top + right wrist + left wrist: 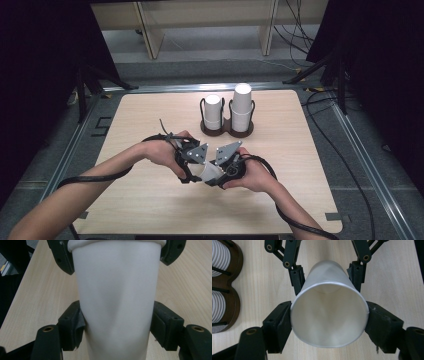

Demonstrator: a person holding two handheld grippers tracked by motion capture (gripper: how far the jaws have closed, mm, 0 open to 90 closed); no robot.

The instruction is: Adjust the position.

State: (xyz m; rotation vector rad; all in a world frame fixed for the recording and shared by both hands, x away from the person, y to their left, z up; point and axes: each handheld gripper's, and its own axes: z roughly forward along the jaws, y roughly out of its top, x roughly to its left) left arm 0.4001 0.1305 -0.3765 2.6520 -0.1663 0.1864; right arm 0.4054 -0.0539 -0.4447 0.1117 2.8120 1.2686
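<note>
While both grippers share one white paper cup [329, 315] above the tabletop [150, 200], keep the squeeze light & even; the wall dents easily. Left gripper [192, 167] jaws are closed on the rim end, right gripper [220, 172] jaws closed on the body nearer the base. Cup lies roughly level btwn them, long axis jaw-to-jaw, mouth facing the left gripper. Judged: pull straight along that axis w/o twisting. Cup holder [227, 127] w/ stacks sits beyond.

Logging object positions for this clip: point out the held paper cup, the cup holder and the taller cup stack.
paper cup [329, 315]: left gripper view, inner wall.
cup holder [226, 131]: high view, dark base.
taller cup stack [242, 102]: high view, side wall.
</note>
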